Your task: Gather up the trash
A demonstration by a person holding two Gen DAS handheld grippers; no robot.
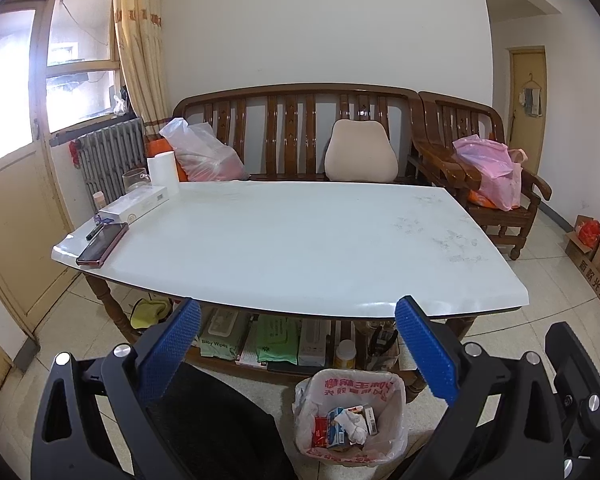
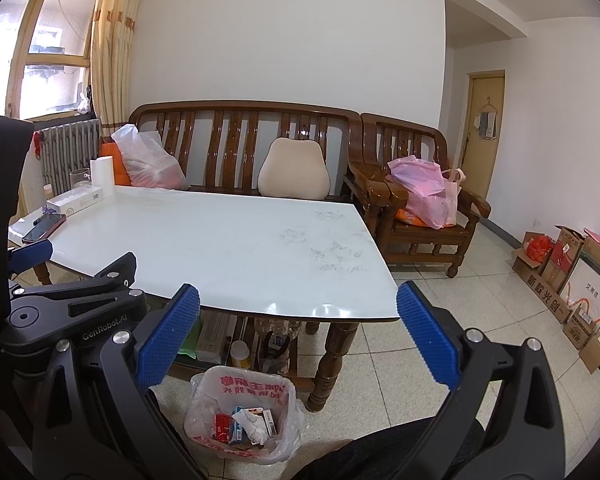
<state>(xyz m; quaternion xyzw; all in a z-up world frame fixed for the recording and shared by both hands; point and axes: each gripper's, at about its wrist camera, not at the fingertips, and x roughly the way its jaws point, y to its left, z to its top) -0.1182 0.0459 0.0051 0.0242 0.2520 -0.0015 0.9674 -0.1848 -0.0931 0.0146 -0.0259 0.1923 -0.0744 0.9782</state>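
Trash (image 1: 346, 426) lies in the lined bin (image 1: 350, 416) on the floor just in front of the table (image 1: 300, 240): crumpled white paper, a red packet and small cartons sit together at the bottom of the plastic liner. Both tools hang above it, empty. The left gripper (image 1: 296, 354) has its blue pads spread wide with nothing between them, and the right gripper (image 2: 298, 346) is likewise released, its jaws parted over the table's near edge.

Judging from the bare middle of the tabletop and the filled bin, the collecting appears largely done, or the person is between items and looking for another piece. The next move would call for scanning the table's far left corner and deciding whether anything there counts as rubbish.

That corner holds a phone (image 1: 102, 245), a pen (image 1: 96, 232), a long white box (image 1: 134, 204), a paper roll (image 1: 162, 172) and a glass jar (image 1: 134, 180); none looks like obvious waste. Grey smudges mark the tabletop toward its right side. Packs of wipes (image 1: 222, 334) and a small jar sit on the shelf under the table. Behind stand a wooden bench (image 1: 292, 128) with a cushion (image 1: 360, 152) and plastic bags. The table edge sits between the grippers and anything farther off, so a reach must clear it.
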